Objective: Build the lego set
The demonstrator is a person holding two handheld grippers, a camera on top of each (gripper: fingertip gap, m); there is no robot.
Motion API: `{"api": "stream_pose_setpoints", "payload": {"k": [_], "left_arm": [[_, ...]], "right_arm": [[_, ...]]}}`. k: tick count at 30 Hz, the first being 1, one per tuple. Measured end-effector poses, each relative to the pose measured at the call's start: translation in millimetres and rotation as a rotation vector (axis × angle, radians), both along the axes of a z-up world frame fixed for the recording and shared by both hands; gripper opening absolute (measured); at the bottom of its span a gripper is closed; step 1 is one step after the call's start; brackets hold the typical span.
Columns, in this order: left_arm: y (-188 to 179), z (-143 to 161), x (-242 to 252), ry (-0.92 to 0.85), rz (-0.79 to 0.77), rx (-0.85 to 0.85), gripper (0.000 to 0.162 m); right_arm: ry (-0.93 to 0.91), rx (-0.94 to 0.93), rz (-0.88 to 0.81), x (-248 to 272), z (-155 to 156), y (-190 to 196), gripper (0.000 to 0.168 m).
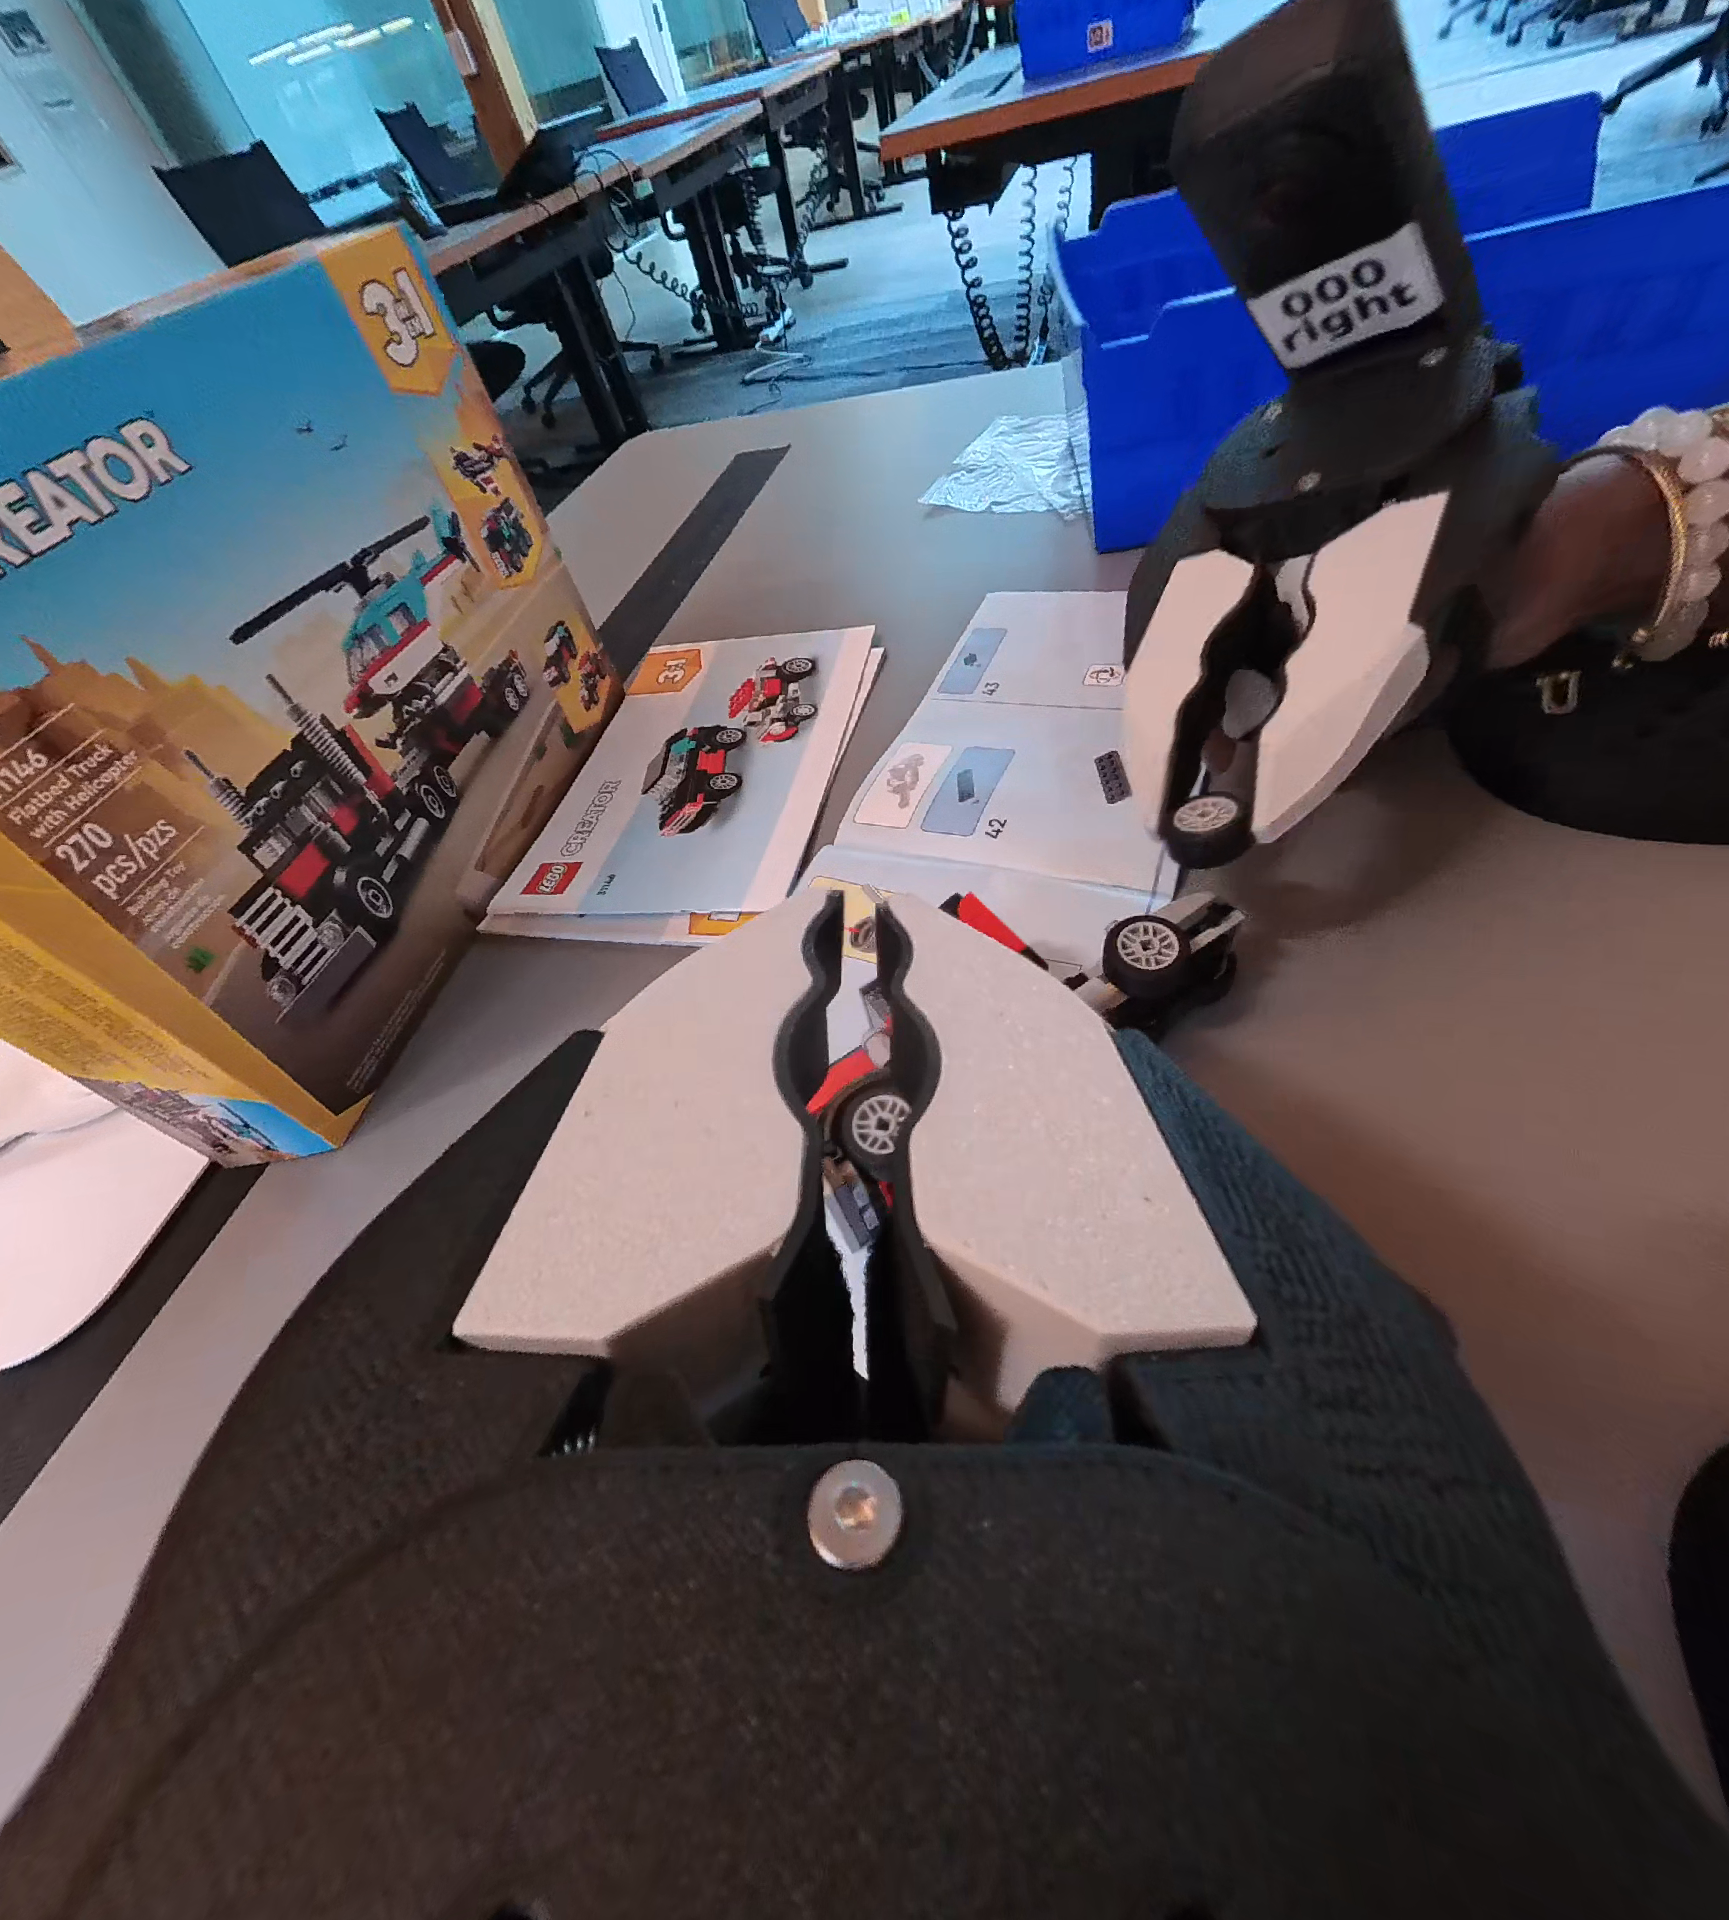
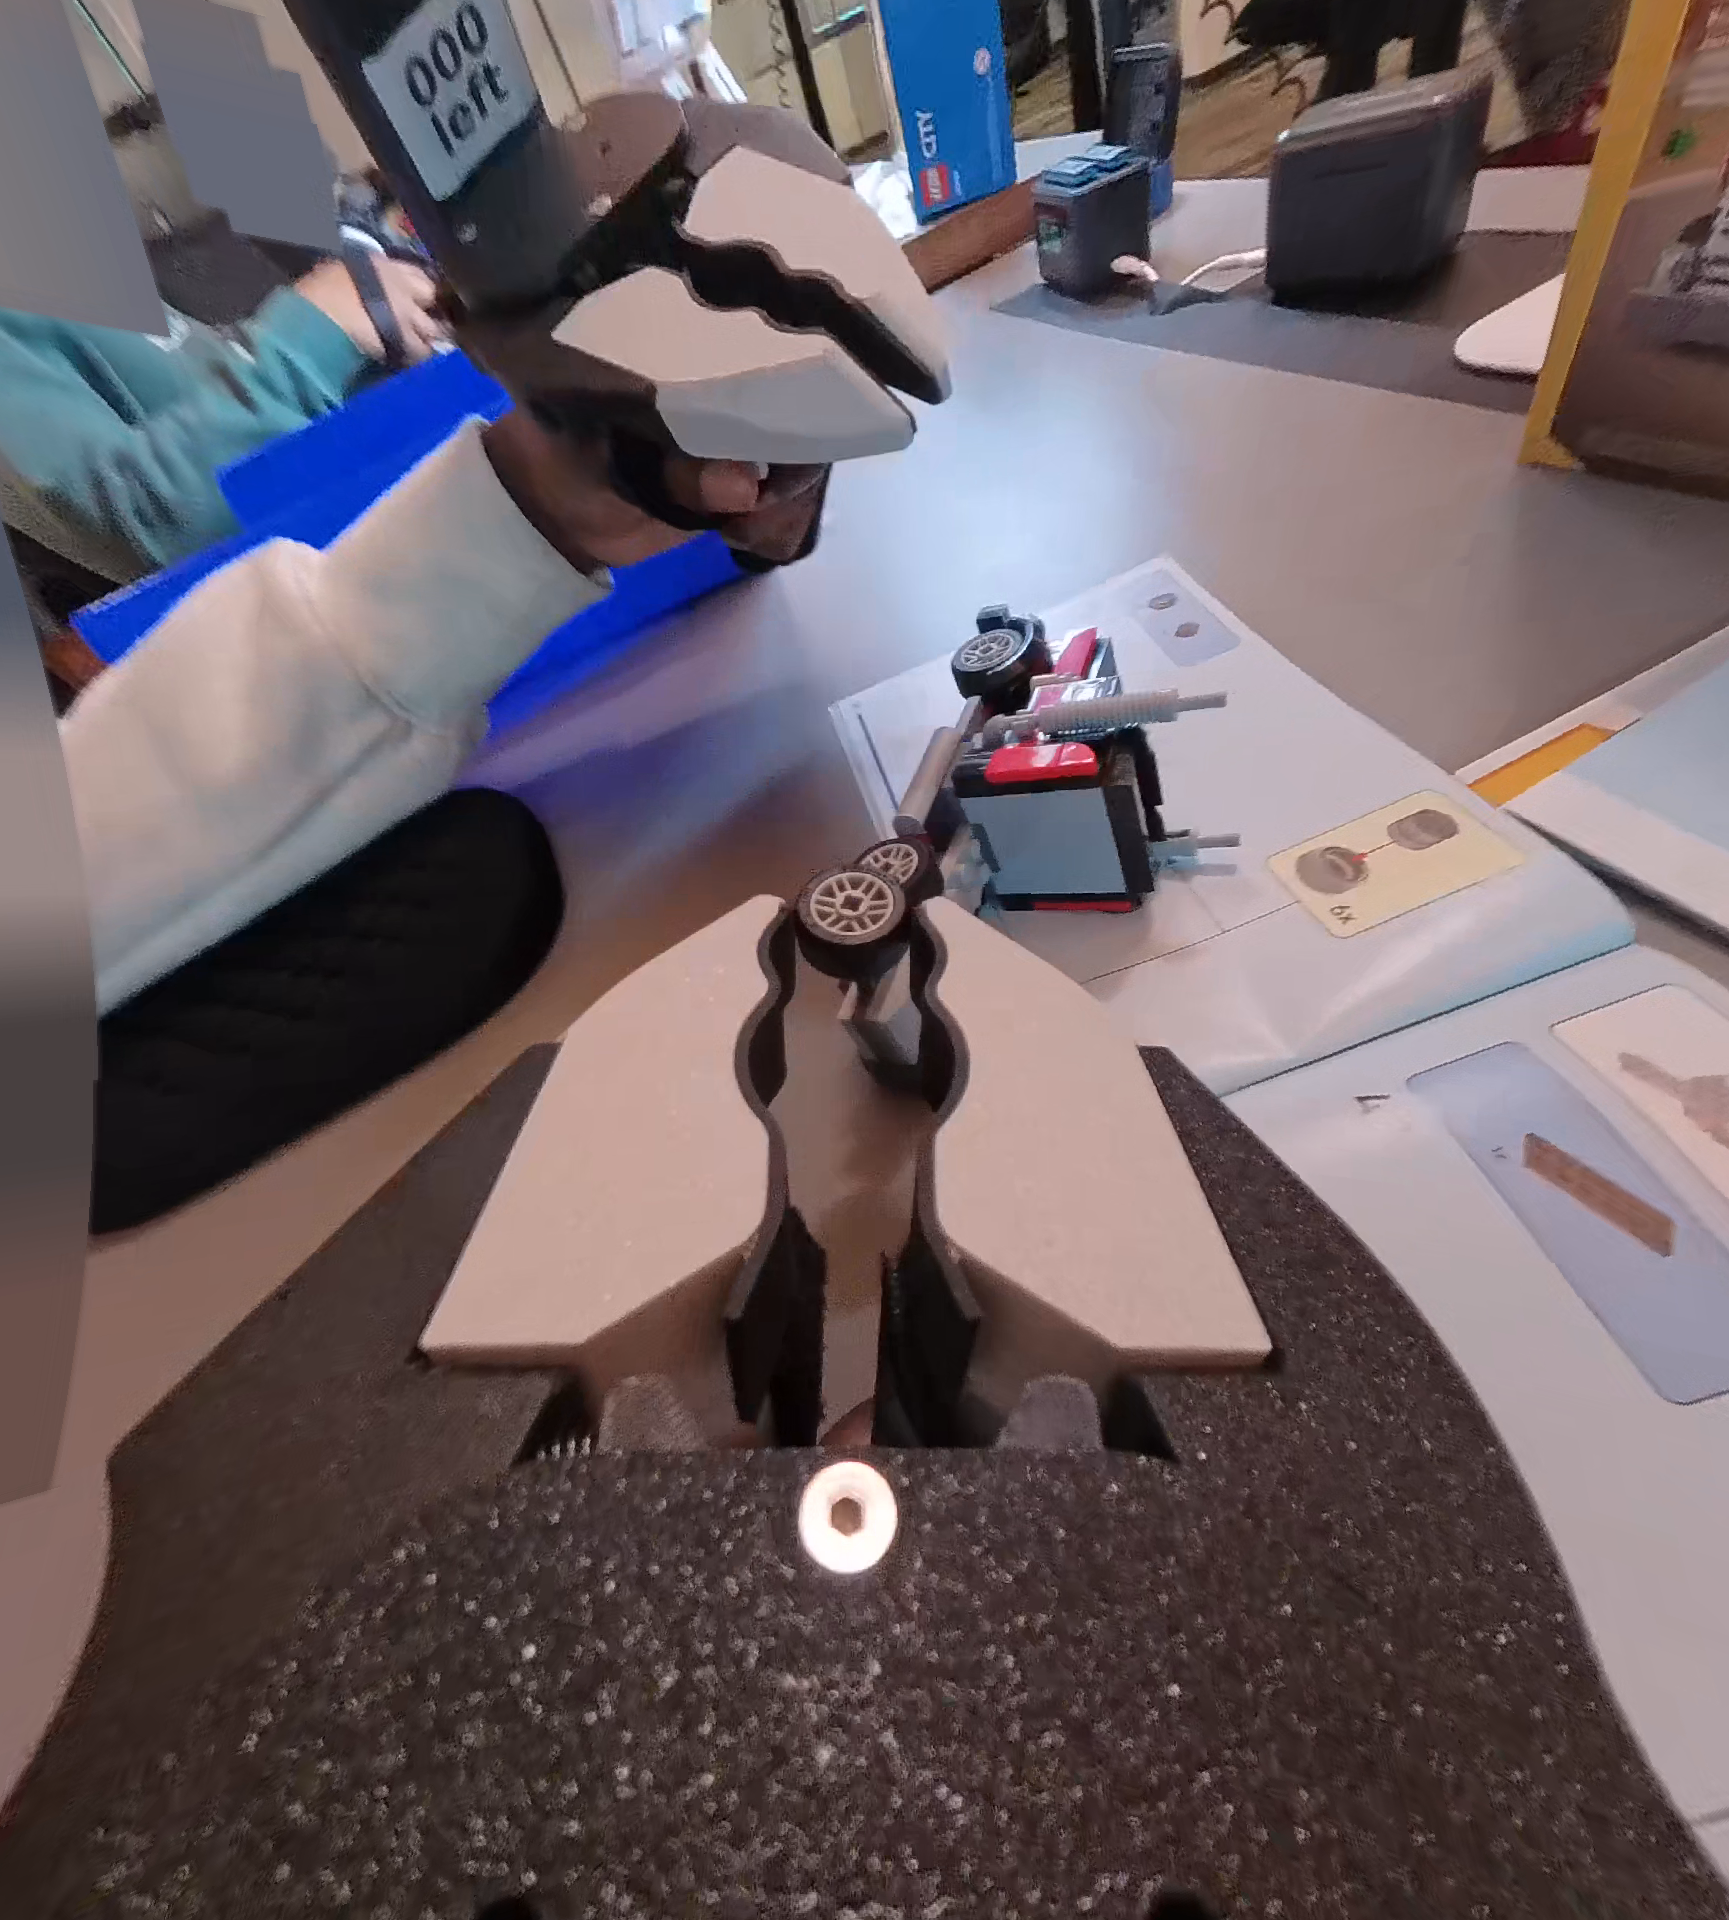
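Open-plan office or lab workroom. Left wrist view, 12 o'clock: rows of long desks (image 1: pixel 735 114) with dark office chairs (image 1: pixel 631 73), coiled cables (image 1: pixel 974 281) hanging beneath desk edge; 11 o'clock: glass partition walls (image 1: pixel 340 62). 1 o'clock: blue plastic bins (image 1: pixel 1618 312) at edge of grey worktable (image 1: pixel 1462 1143). Right wrist view, 1 o'clock: dark electronic units (image 2: pixel 1369 197) with plugged-in cable on table; 9 o'clock: second person's teal sleeve (image 2: pixel 143 416), seated beyond blue bin.

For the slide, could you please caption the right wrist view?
Right gripper pinches a wheel near the partly built truck lying on the instruction booklet.
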State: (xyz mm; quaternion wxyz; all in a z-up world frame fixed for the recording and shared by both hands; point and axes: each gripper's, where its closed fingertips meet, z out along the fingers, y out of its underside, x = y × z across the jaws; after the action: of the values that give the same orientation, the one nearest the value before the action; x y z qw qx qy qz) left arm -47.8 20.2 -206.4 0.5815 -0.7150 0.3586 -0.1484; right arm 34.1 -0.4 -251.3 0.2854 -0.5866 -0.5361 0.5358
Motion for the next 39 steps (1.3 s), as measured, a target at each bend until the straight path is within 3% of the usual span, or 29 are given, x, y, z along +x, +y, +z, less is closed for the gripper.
{"api": "stream_pose_setpoints", "payload": {"k": [3, 10, 23, 34, 39], "left_arm": [[0, -1, -1, -0.039, -0.012, 0.009, 0.006], [1, -1, 2, -0.041, -0.02, 0.021, 0.006], [1, -8, 16, 0.01, -0.061, 0.007, 0.006], [1, -18, 21, 0.051, -0.084, -0.027, 0.005], [0, -14, 27, 0.055, -0.102, -0.013, 0.005]], "right_arm": [[-0.021, -0.009, 0.004, -1, -3, -1, 0.021], [-0.098, 0.226, -0.025, -5, -15, -5, 0.021], [-0.09, 0.467, -0.035, -4, -17, -6, 0.021], [-0.091, 0.422, -0.022, -4, -17, -6, 0.021], [-0.014, 0.28, -0.043, -1, -4, -1, 0.021]]}}
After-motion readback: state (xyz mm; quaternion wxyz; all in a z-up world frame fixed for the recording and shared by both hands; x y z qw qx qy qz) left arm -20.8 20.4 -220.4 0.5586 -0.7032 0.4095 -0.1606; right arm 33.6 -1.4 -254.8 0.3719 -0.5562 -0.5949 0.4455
